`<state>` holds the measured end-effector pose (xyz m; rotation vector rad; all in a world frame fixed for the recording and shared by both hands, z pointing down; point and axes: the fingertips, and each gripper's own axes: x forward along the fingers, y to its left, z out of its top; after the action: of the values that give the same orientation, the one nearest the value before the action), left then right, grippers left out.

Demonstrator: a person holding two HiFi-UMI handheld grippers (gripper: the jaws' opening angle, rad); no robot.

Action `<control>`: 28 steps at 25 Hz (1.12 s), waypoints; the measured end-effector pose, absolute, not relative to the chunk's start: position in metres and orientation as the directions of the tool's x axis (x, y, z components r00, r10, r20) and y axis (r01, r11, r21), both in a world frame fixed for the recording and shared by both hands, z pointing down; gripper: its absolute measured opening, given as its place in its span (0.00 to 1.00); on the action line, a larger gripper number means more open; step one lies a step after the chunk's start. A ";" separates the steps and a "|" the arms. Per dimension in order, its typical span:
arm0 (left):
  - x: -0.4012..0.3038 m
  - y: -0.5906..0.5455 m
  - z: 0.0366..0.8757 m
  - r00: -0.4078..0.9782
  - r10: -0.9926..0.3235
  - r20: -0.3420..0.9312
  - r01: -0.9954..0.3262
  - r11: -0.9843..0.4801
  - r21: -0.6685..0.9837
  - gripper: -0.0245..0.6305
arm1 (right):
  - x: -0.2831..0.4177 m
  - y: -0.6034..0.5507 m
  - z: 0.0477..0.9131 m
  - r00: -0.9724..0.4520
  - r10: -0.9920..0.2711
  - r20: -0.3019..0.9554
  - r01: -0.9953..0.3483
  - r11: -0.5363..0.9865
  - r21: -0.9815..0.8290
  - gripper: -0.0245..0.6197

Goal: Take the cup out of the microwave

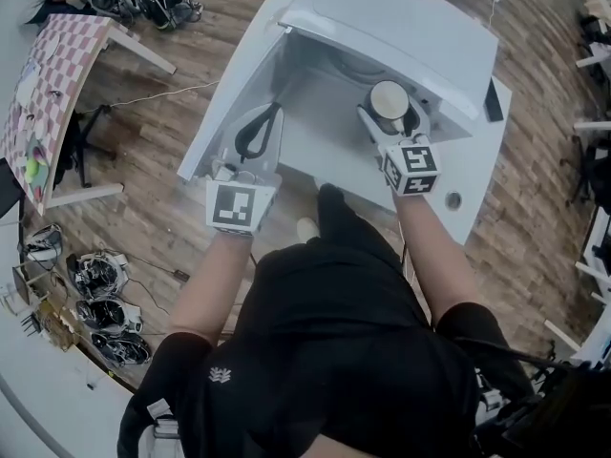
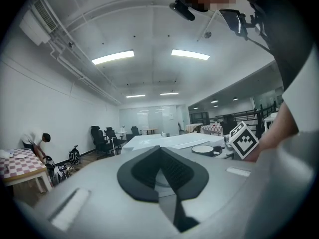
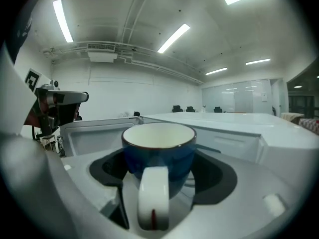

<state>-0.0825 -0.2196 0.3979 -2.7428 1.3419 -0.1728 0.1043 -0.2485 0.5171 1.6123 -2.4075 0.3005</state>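
Observation:
A blue cup (image 3: 158,156) with a white inside and a white handle sits between the jaws of my right gripper (image 3: 159,168), which is shut on it. From the head view the cup (image 1: 389,103) is held upright just below the front edge of the white microwave (image 1: 401,22), with the right gripper (image 1: 386,122) behind it. My left gripper (image 1: 274,114) hovers to the left over the white surface in front of the opening; its black pads (image 2: 174,171) meet at the tip with nothing between them.
A white panel (image 1: 224,113) runs along the left side of the opening. A pink checkered table (image 1: 52,74) stands at the far left, with cable bundles (image 1: 105,303) on the wooden floor. Chairs (image 1: 597,55) line the right edge.

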 end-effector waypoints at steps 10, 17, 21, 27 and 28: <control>-0.083 -0.223 0.370 0.604 -0.796 0.048 -0.785 -0.604 -0.139 0.04 | 0.114 -0.234 0.474 -0.406 -0.860 0.311 -0.910 0.412 -0.048 0.64; -0.091 -0.228 0.356 0.596 -0.802 0.042 -0.791 -0.596 -0.139 0.04 | 0.118 -0.238 0.442 -0.414 -0.862 0.291 -0.907 0.419 -0.049 0.64; -0.091 -0.232 0.339 0.596 -0.803 0.019 -0.793 -0.592 -0.145 0.04 | 0.121 -0.240 0.425 -0.428 -0.857 0.287 -0.901 0.430 -0.061 0.64; -0.086 -0.247 0.313 0.604 -0.797 -0.007 -0.790 -0.597 -0.139 0.05 | 0.127 -0.246 0.404 -0.443 -0.851 0.284 -0.893 0.446 -0.058 0.64; -0.086 -0.249 0.309 0.605 -0.796 -0.011 -0.789 -0.597 -0.141 0.04 | 0.128 -0.247 0.398 -0.443 -0.851 0.282 -0.893 0.448 -0.053 0.64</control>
<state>-0.0863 -0.2494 0.3088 -2.6951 1.3390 -0.0803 0.1283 -0.2469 0.3981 1.5201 -2.4841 0.2852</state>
